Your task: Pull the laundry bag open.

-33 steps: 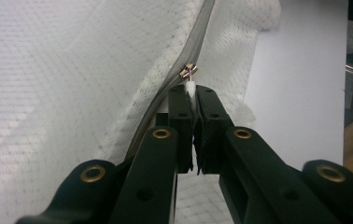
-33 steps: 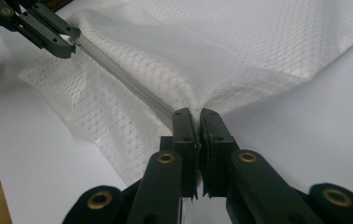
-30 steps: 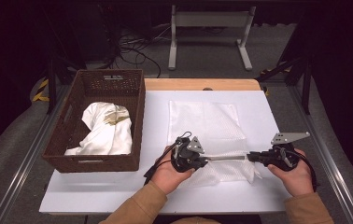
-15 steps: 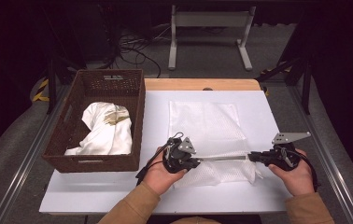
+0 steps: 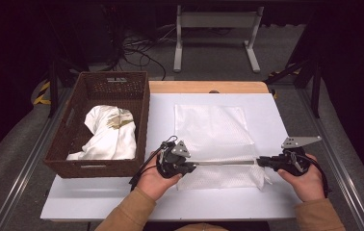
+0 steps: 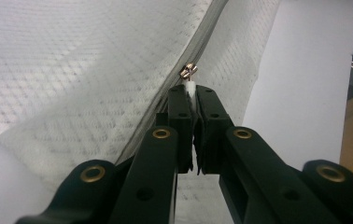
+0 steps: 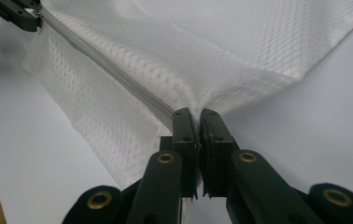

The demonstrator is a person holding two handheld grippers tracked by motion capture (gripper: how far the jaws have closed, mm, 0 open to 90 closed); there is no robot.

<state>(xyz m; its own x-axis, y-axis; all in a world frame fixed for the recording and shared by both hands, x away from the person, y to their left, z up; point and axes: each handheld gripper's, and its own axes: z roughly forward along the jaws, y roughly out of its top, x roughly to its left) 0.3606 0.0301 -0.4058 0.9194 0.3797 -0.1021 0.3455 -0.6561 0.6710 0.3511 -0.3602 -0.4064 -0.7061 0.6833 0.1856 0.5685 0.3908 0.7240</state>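
Observation:
A white mesh bag (image 5: 214, 130) lies flat on the white table (image 5: 266, 202), its zipper (image 5: 223, 162) running along the near edge. My left gripper (image 5: 192, 163) is shut on the zipper pull's white tab, and the metal slider (image 6: 188, 71) sits just beyond the closed jaws (image 6: 192, 91). At the zipper's right end my right gripper (image 5: 259, 162) is shut on the bag's corner (image 7: 197, 114). The zipper (image 7: 104, 65) stretches taut between them, with the left gripper (image 7: 25, 18) far off in the right gripper view.
A brown wicker basket (image 5: 144, 120) stands at the table's left and holds a crumpled white garment (image 5: 108, 132). A wooden strip (image 5: 209, 86) borders the far table edge. A metal stand (image 5: 216, 33) and cables lie on the floor beyond.
My left gripper has slid left along the zipper with the pull in it, widening the gap to the right gripper. The right gripper has stayed put.

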